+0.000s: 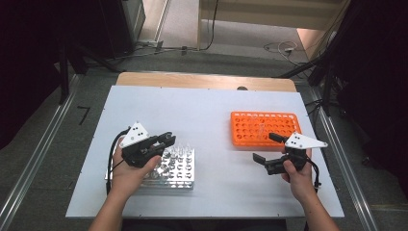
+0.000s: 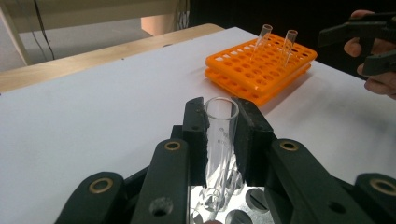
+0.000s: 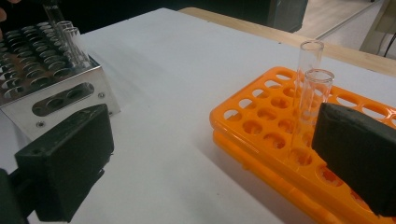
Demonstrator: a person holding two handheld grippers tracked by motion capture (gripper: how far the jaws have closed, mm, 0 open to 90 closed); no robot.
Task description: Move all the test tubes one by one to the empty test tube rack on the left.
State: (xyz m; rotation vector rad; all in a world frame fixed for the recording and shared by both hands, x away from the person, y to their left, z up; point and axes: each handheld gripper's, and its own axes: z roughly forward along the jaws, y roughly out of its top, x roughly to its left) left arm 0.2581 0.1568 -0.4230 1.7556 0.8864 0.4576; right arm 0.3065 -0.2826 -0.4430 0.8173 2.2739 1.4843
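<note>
1. White table (image 1: 211,103) carries all the work; grey floor and dark racks surround it, with a wooden edge along its far side.
2. Orange rack (image 1: 264,127) lies on the table's right half, far side. Two clear tubes (image 3: 312,100) stand upright in it, close together.
3. Metal rack (image 1: 179,168) sits on the left half, near side, with several glass tubes standing at its far end.
4. Left gripper (image 1: 166,140) hangs over the metal rack. Its jaws are closed on one clear tube (image 2: 219,140), pads pressing both sides; the tube stands upright, its lower end just above or in the rack's holes, cannot tell which.
5. Right gripper (image 1: 264,147) hovers just beside the orange rack's near edge, jaws wide apart, nothing between them.
</note>
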